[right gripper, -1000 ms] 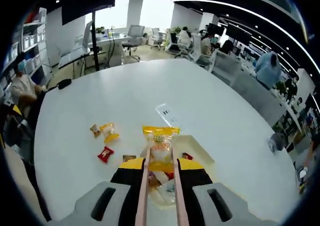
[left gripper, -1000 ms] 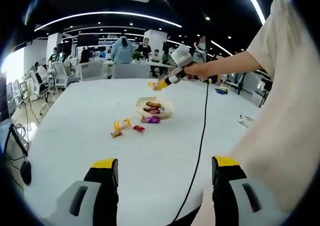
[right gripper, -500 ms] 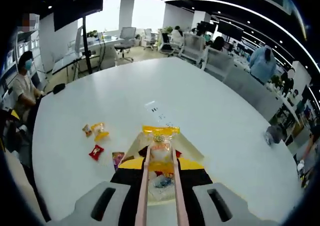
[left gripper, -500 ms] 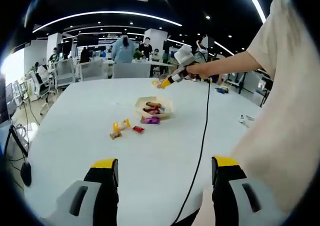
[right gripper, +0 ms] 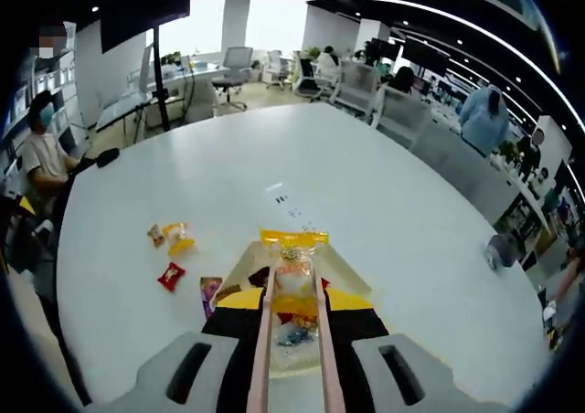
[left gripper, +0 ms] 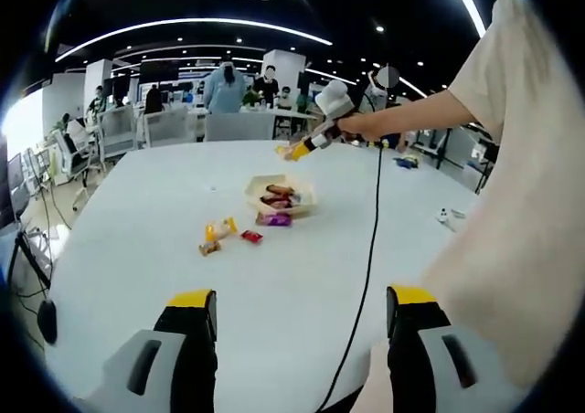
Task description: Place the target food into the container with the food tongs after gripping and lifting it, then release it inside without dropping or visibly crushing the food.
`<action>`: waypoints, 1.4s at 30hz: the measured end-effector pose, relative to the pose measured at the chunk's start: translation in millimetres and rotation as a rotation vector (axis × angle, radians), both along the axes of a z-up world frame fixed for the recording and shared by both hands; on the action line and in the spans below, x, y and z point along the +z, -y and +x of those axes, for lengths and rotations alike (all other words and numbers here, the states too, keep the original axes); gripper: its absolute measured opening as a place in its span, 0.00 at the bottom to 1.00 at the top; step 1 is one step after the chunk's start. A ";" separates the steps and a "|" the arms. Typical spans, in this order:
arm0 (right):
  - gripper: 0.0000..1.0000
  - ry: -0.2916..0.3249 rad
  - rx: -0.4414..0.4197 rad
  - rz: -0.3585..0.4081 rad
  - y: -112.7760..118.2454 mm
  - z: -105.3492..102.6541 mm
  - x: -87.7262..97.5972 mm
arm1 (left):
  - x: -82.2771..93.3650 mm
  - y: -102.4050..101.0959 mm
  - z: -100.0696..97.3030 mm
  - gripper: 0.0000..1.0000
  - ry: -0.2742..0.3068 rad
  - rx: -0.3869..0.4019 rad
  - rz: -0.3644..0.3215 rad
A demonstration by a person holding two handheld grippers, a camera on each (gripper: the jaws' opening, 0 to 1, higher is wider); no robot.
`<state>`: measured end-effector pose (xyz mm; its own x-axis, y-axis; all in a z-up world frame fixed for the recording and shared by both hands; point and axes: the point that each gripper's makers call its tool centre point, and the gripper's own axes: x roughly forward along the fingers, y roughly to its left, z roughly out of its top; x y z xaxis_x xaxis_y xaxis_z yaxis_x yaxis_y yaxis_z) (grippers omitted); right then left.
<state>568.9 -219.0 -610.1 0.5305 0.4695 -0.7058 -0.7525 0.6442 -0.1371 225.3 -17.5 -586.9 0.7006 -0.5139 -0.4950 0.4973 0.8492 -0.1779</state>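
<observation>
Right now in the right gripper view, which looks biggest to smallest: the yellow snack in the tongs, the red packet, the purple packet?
1. Yellow snack, though it's nearest the camera.
2. Purple packet and red packet: look alike.

The person's bare right arm reaches out level, sleeve at the shoulder, its hand gripping the right gripper, whose jaws are pressed in on a pair of tongs. The left gripper sits low and near the body, jaws spread wide apart, holding nothing.
</observation>
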 end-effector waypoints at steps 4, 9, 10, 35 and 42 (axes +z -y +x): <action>0.23 -0.001 0.000 -0.002 0.7 -0.1 -0.9 | 0.1 0.9 0.2 0.75 0.000 -0.001 -0.001; 0.23 0.002 0.002 -0.003 0.7 1.1 -0.6 | -0.5 1.2 -0.8 0.75 -0.001 -0.001 0.003; 0.23 0.004 0.003 -0.004 0.6 1.4 -0.7 | -0.6 1.0 -1.3 0.75 -0.002 0.000 0.004; 0.25 0.022 0.002 -0.015 -0.6 1.5 0.3 | -1.9 0.9 -4.1 0.75 -0.008 -0.001 0.011; 0.25 0.021 0.005 -0.010 -2.1 -0.6 -0.2 | -2.6 2.7 -4.7 0.75 -0.010 -0.001 0.005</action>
